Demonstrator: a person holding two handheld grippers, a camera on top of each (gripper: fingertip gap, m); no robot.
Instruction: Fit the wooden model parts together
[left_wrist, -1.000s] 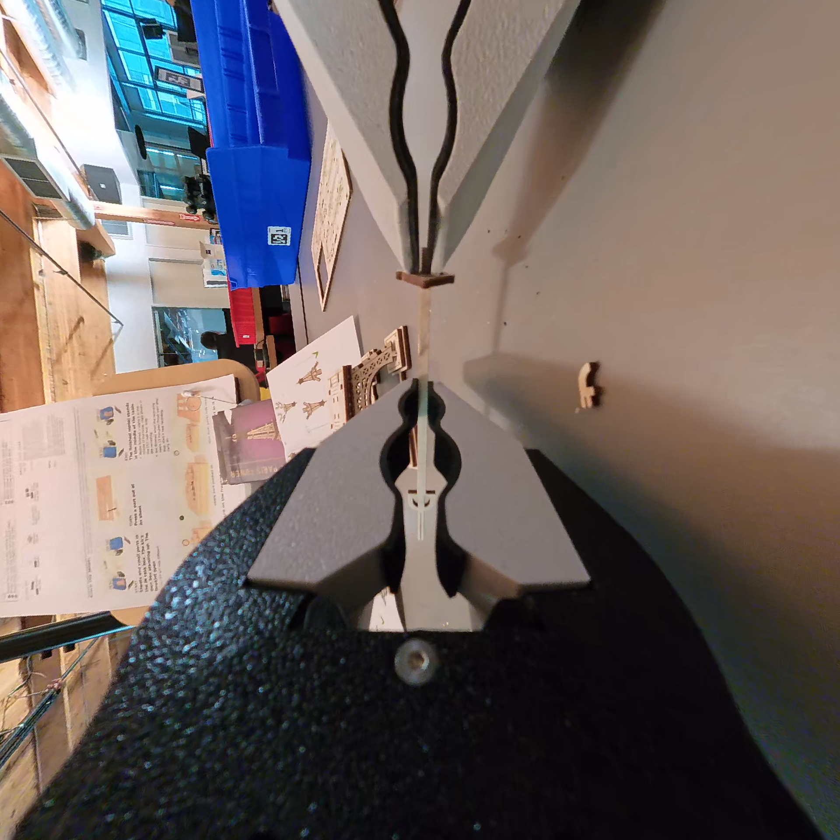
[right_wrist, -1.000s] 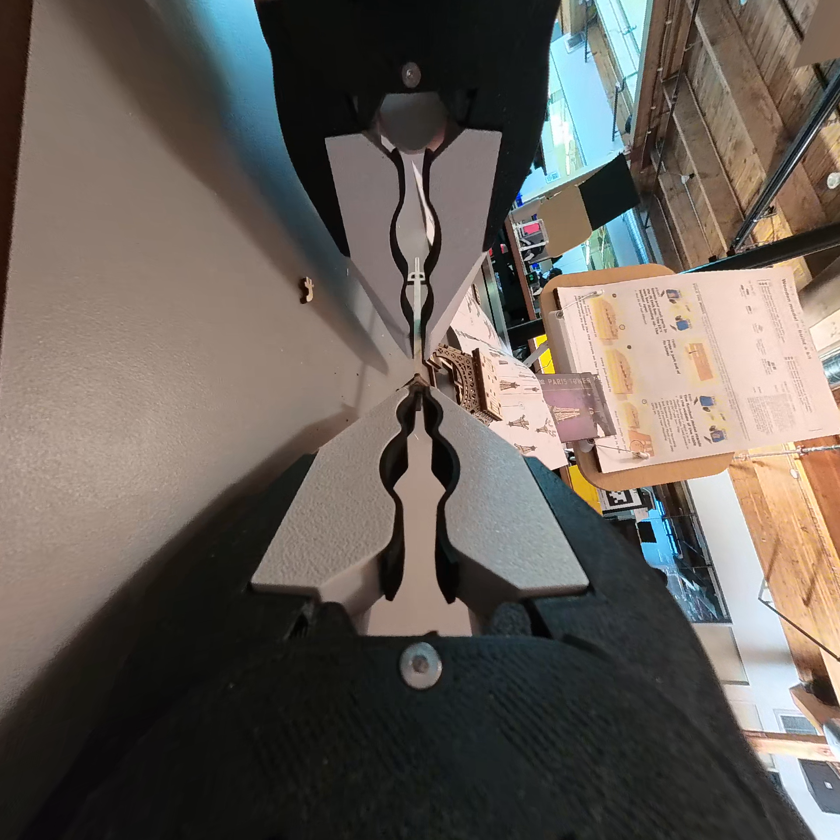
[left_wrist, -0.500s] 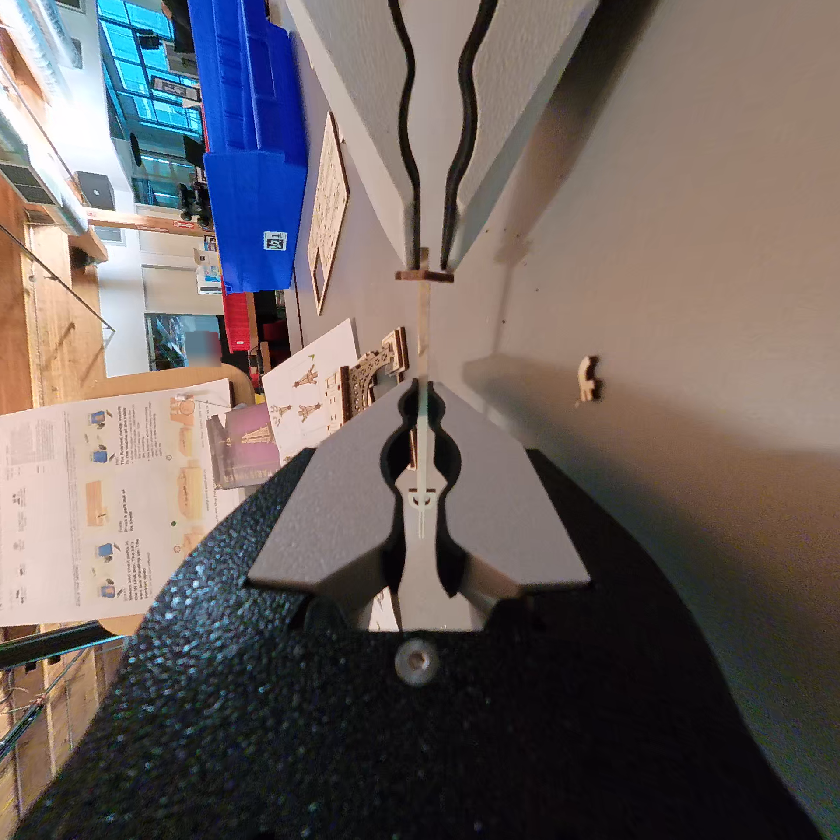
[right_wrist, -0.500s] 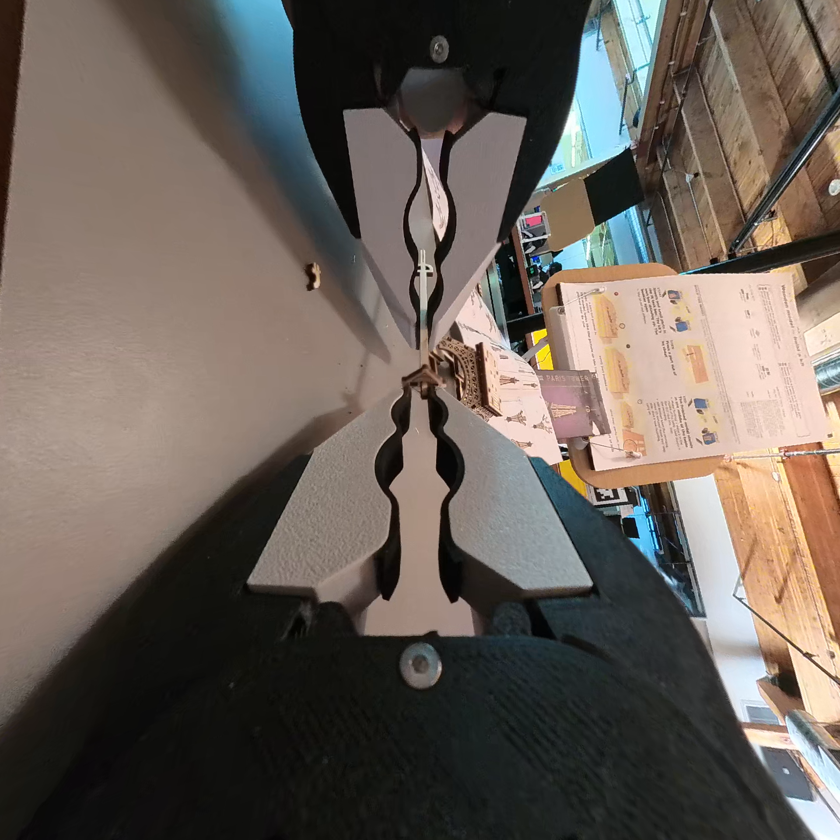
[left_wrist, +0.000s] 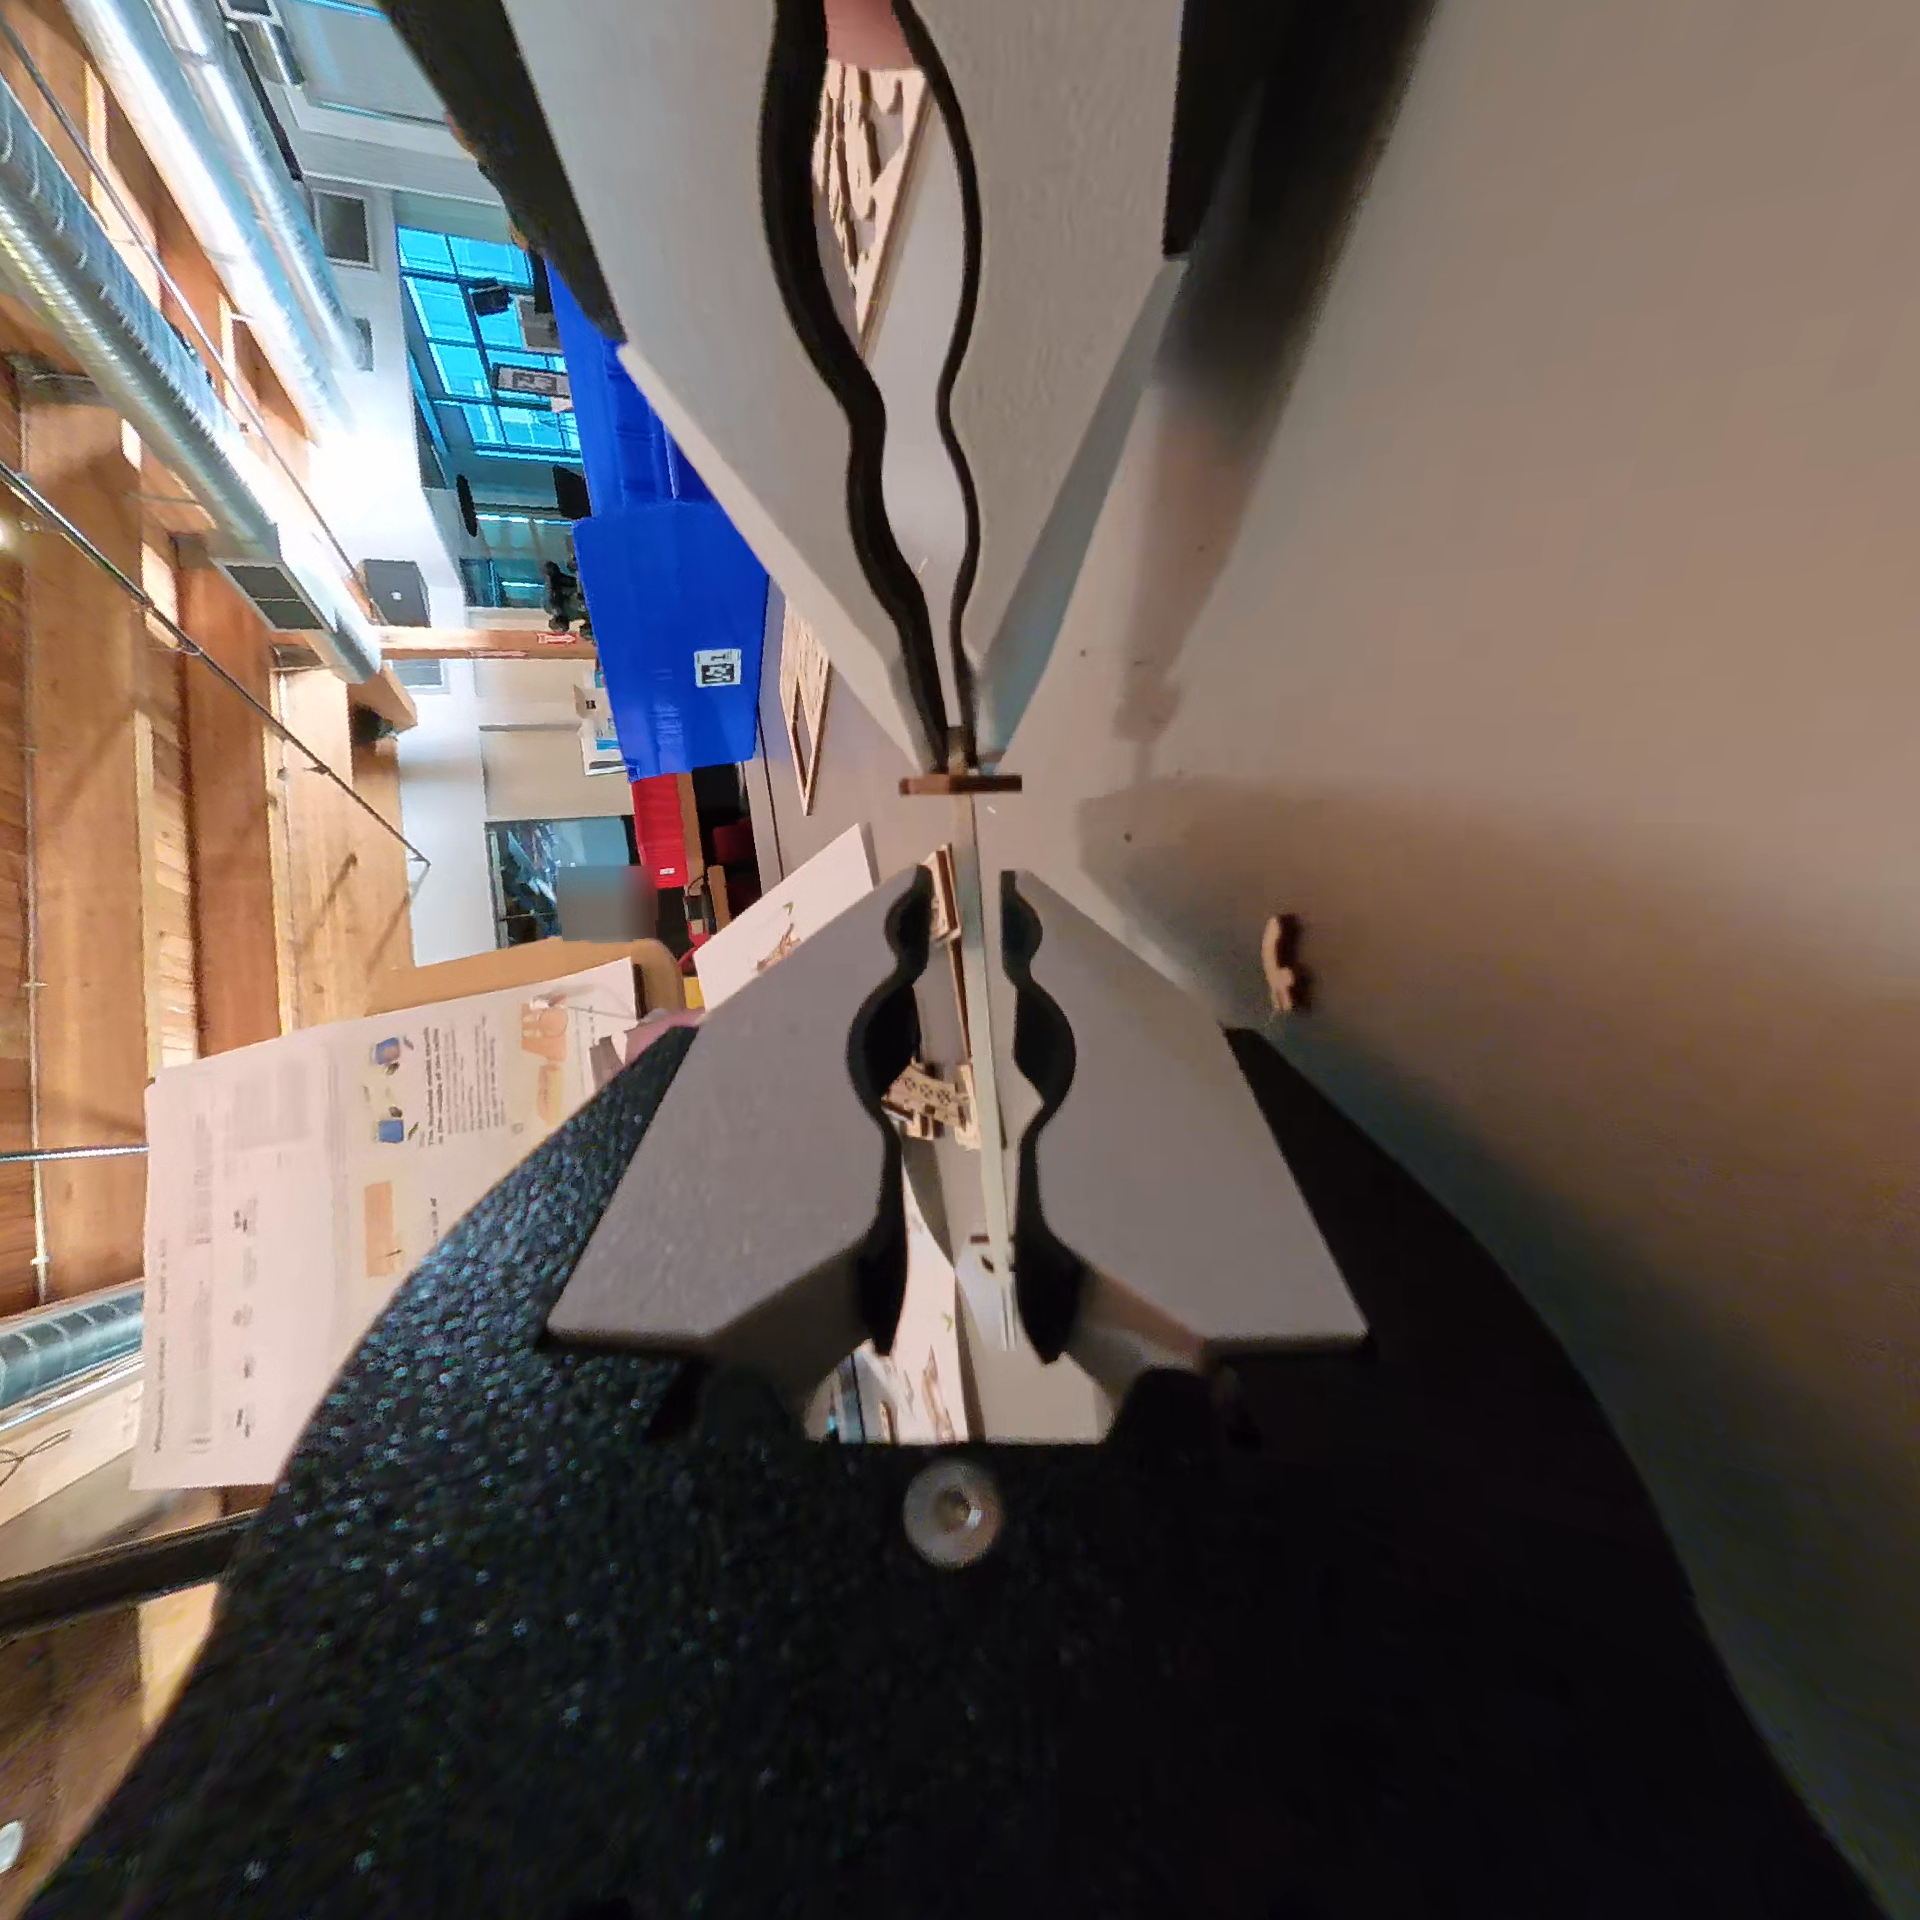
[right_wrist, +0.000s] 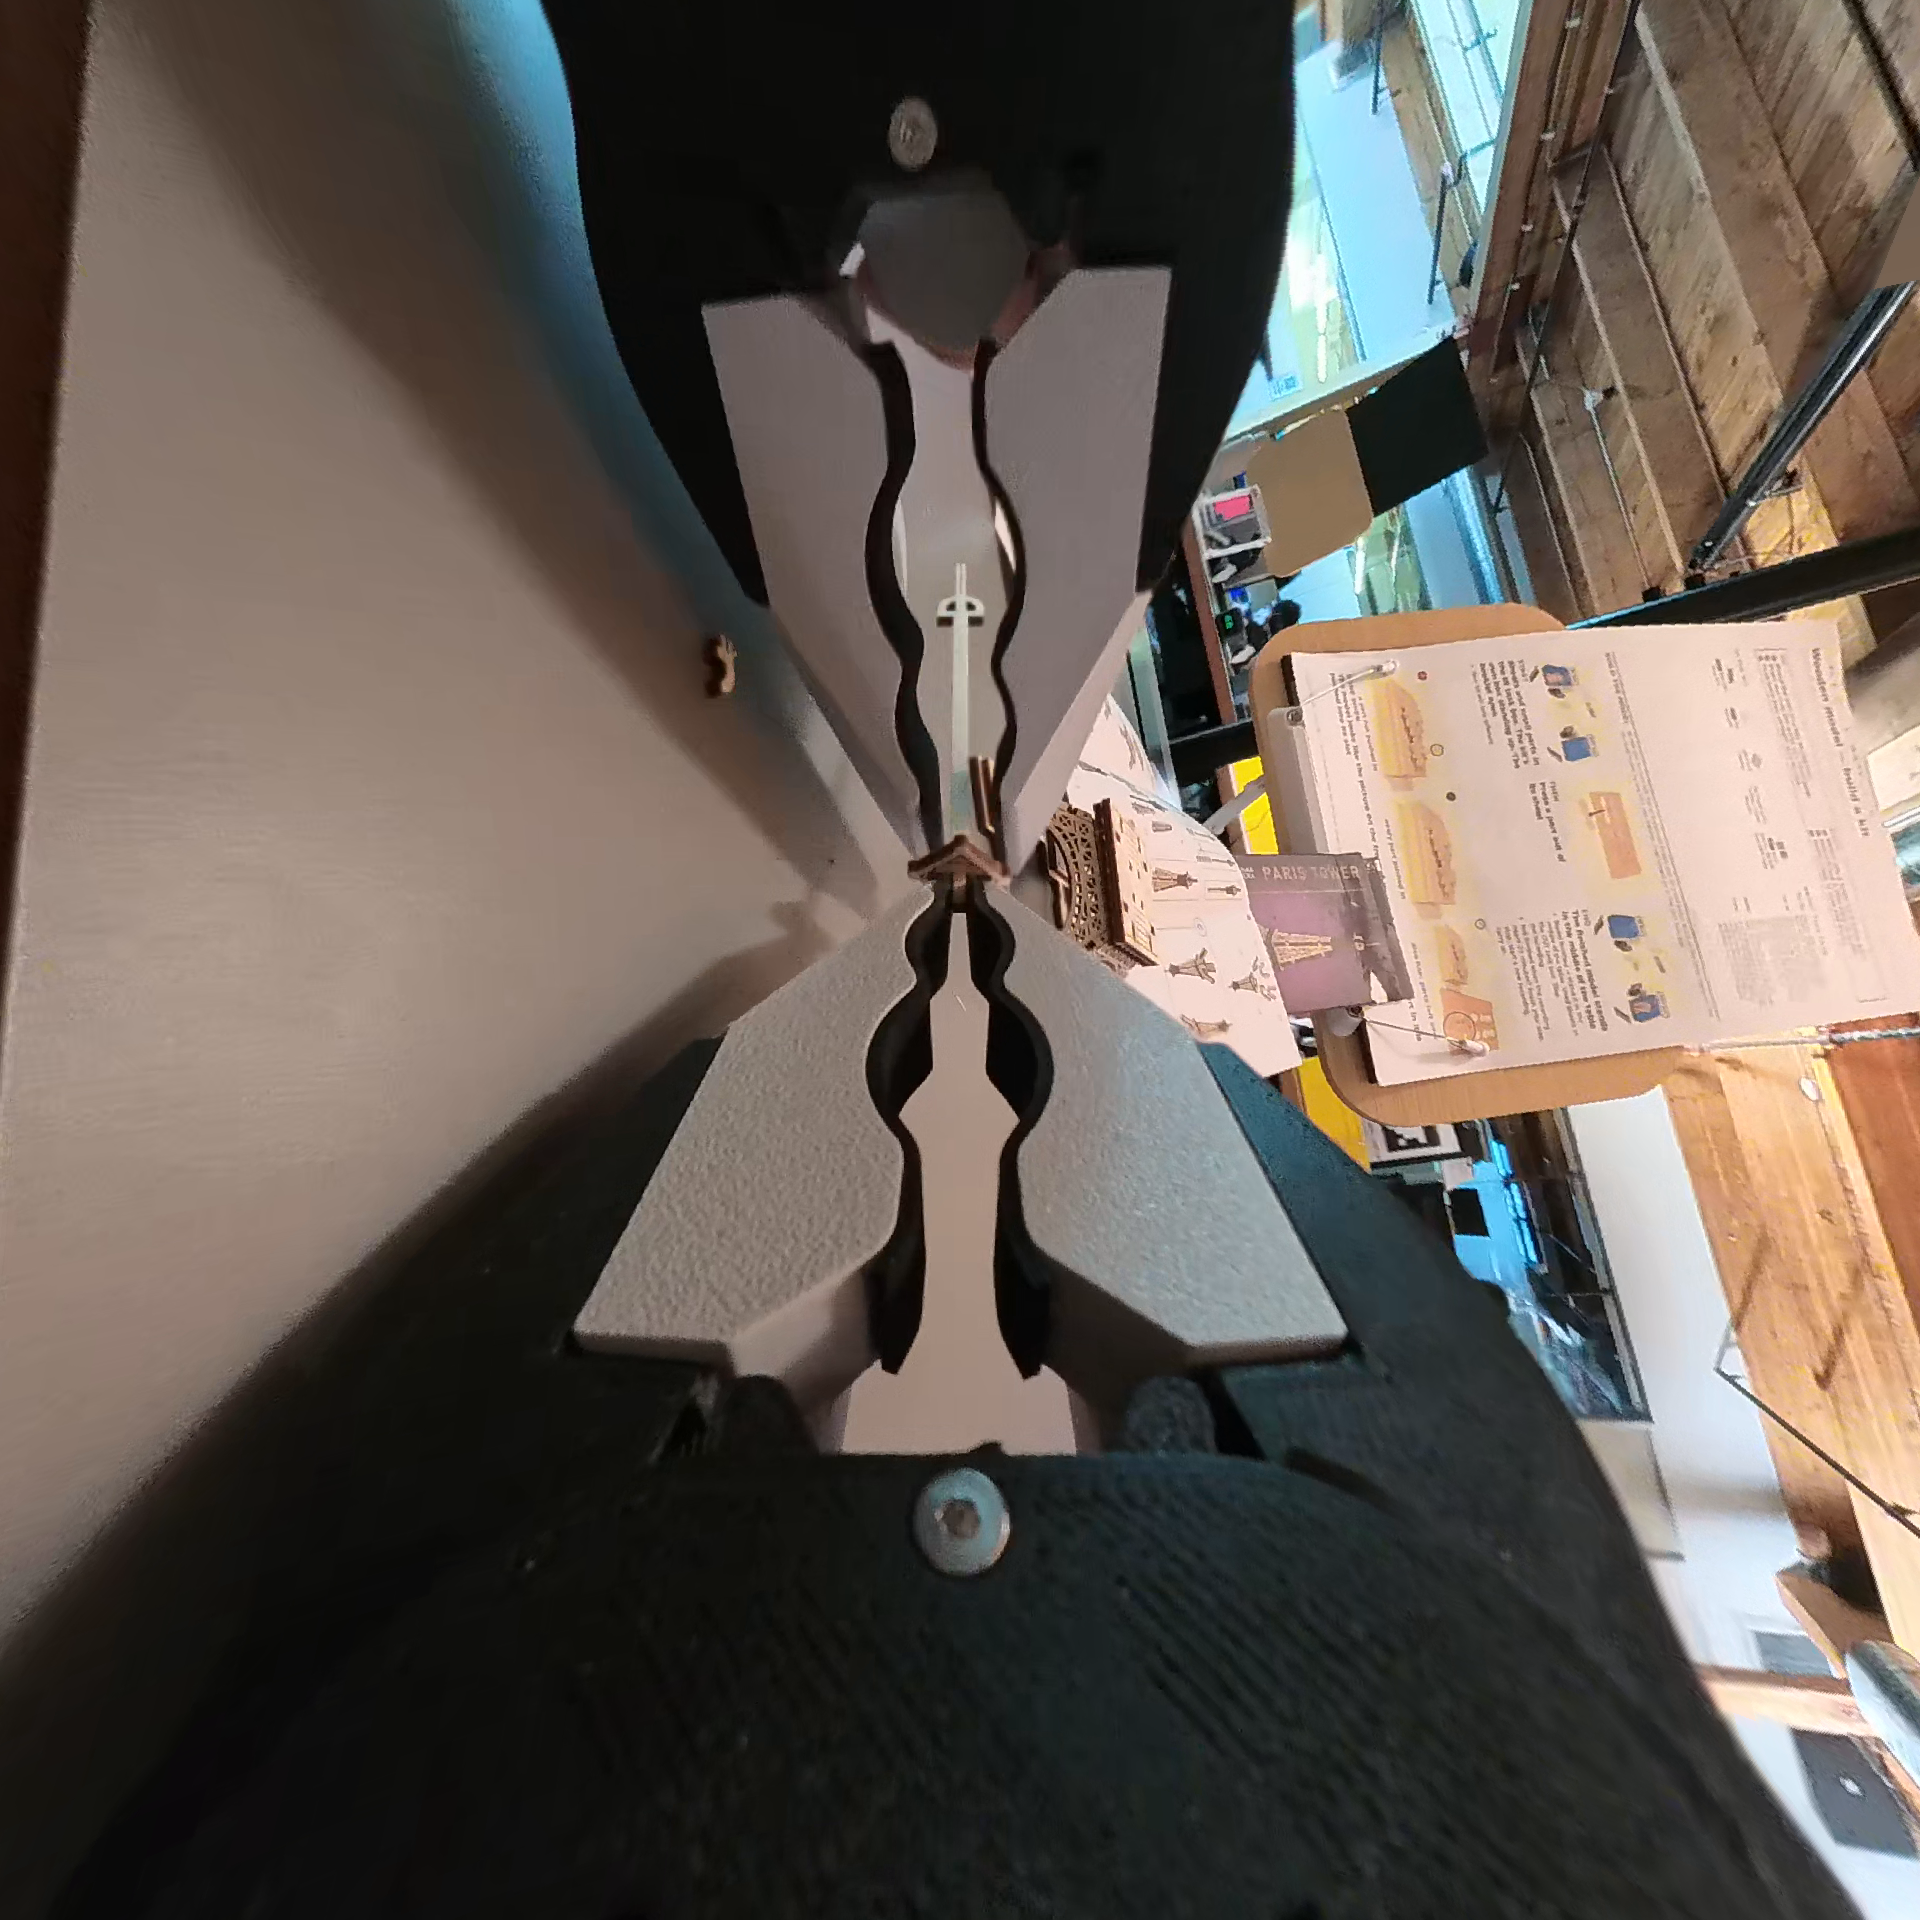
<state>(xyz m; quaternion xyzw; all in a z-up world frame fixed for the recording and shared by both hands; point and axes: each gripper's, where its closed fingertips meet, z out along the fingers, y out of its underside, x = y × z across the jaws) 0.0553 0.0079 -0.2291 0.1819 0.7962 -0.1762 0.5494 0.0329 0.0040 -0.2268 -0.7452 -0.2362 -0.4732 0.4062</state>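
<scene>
My left gripper (left_wrist: 963, 883) has its jaws a little apart, and the pale spire (left_wrist: 982, 1091) runs up the gap without either pad clearly pressing it. My right gripper (right_wrist: 951, 914) is pinched tight on the small crosspiece (right_wrist: 951, 878), tip to tip with the left. Both parts hang in the air above the grey table (left_wrist: 1558, 623), with the spire's far end meeting the crosspiece.

As I read it, the spire now hangs only by that joint. If the fit is shallow, any tilt or shake of the right hand could let the spire slide out and drop. Drawing the left gripper back crookedly could catch the spire on a pad and lever it loose, or snap so thin a strip. The crosspiece is held by very little, so it could also twist in the grip.

The left view shows the crosspiece edge-on at 12 o'clock from my fingertips and the clearance beside the spire. It also shows the blue bins (left_wrist: 665, 644) at 10 o'clock. The right view shows the spire's finial deep between the left fingers, the tower (right_wrist: 1091, 883) at 3 o'clock of the joint, and the instruction sheet (right_wrist: 1558, 831) beyond. A loose part (left_wrist: 1285, 961) lies on the table in both views.
</scene>
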